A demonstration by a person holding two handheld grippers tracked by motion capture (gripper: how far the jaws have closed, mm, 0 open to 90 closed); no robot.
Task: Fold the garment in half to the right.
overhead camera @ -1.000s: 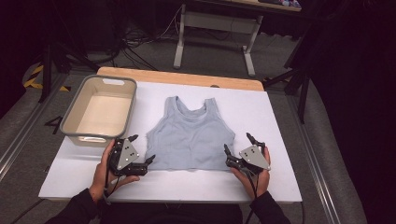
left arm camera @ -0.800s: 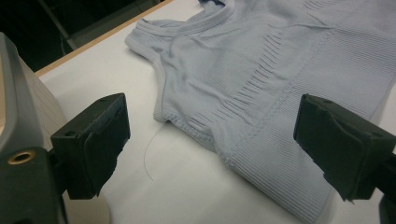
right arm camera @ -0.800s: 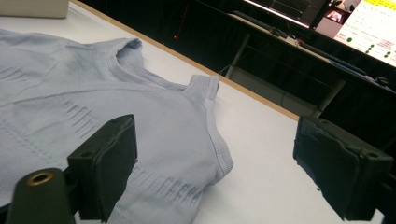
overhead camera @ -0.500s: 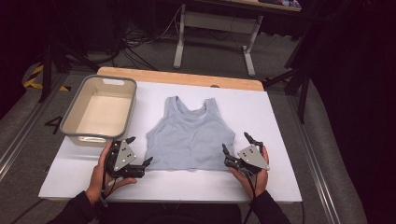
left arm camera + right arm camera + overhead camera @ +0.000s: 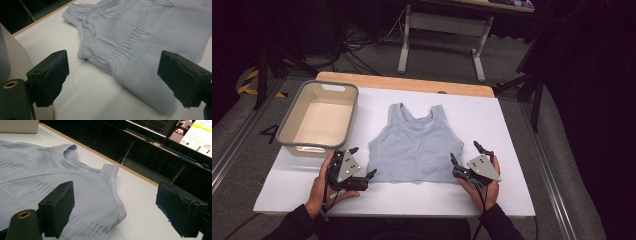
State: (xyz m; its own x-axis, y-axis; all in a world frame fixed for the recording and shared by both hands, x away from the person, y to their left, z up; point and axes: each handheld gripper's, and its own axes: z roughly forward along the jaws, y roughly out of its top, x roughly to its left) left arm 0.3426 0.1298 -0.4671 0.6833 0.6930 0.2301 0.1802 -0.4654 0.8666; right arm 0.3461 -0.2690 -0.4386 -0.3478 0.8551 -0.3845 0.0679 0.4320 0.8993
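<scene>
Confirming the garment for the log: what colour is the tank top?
Pale blue-grey tank top, ribbed at the hem; clearest in the left gripper view.

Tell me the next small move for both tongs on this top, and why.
Probably ease both inward to pinch the top's bottom corners. The left tongs and right tongs stand open beside its hem, touching no cloth, and it lies flat on the table.

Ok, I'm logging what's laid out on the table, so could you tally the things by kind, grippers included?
Garments: 1, the light blue tank top
Bins: 1, the beige bin
Grippers: 2, the left gripper and the right gripper, both open beside the top's hem
Total: 4
</scene>
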